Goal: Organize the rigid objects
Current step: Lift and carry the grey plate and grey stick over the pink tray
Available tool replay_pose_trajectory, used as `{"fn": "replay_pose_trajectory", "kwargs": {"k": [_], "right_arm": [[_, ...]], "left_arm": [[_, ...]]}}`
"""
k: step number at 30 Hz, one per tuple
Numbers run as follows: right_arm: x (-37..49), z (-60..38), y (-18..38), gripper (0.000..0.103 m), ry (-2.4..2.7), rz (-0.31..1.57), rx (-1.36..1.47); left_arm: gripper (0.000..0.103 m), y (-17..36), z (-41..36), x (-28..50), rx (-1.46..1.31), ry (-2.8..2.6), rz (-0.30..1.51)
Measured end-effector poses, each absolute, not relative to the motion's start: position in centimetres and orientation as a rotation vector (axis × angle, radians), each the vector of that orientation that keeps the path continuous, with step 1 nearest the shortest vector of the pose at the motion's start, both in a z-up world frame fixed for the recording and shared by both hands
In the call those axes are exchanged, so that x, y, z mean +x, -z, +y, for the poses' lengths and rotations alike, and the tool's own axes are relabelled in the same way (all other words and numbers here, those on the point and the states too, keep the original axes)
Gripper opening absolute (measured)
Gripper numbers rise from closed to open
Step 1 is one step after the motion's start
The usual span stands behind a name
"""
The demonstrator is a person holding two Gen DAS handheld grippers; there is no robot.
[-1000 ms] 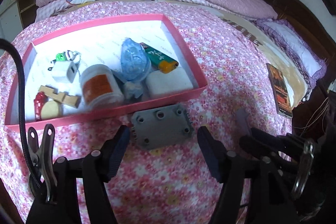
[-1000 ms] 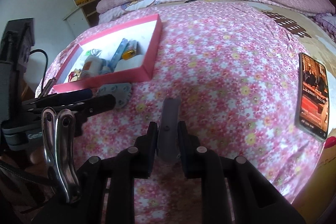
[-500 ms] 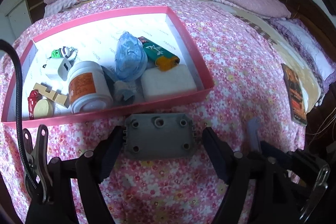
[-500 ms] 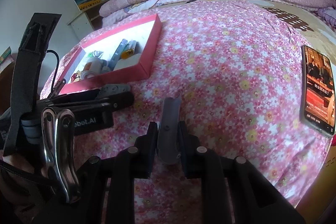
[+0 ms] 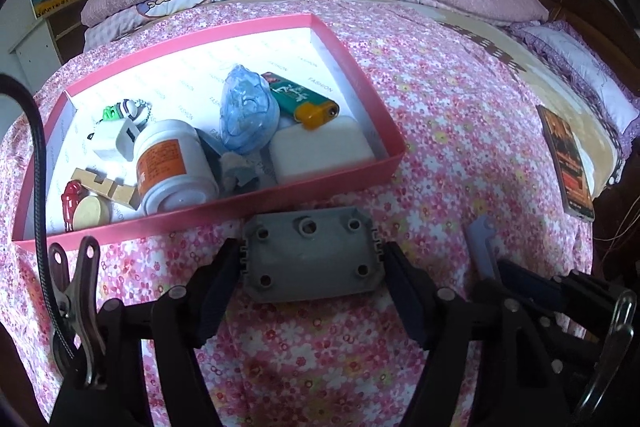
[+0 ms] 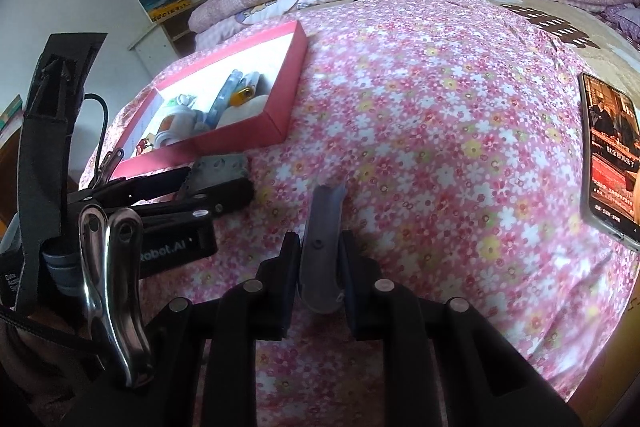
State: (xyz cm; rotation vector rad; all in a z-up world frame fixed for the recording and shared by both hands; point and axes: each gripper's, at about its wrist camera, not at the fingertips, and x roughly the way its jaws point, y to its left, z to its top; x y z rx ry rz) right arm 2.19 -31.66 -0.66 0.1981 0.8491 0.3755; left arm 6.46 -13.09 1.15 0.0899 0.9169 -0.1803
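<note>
the left gripper (image 5: 312, 267) is closing its two black fingers (image 5: 214, 287) against the short ends of a grey plate (image 5: 310, 257); the pads are touching both ends. the plate is sitting just in front of the near wall of the box, over the bedspread; whether it is lifting clear of the cloth cannot be told. the right gripper (image 6: 320, 267) is clamping a narrow grey strip (image 6: 322, 243) between its nearly closed fingers, the strip pointing forward over the flowers.

a pink flowered bedspread (image 5: 460, 131) is covering the bed. a pink box (image 5: 224, 209) with a white floor is lying on it, to the left of the right gripper in the right wrist view. a phone (image 6: 610, 155) with a lit screen is lying flat on the bedspread, well apart from the box on the right.

inside the box, near its front wall, a white jar (image 5: 174, 167) with an orange label is lying on its side. a white block (image 5: 320, 151) is sitting in the front right corner. a clear blue shell (image 5: 248, 115) is leaning between them. a green lighter (image 5: 302, 99) with an orange end is lying just behind the block. a white plug (image 5: 114, 143), a wooden piece (image 5: 106, 185) and a small keychain (image 5: 124, 111) are lying at the left.
</note>
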Motion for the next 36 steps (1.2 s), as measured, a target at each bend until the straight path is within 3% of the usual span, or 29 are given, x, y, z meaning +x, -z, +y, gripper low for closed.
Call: {"fn": "replay_pose_trajectory", "kwargs": {"k": [36], "right_arm": [[2.0, -27.2, -1.3, 0.021, -0.421, 0.865, 0.147]], "left_arm": [[0.074, -5.0, -6.4, 2.6, 0.017, 0.209, 0.821]]}}
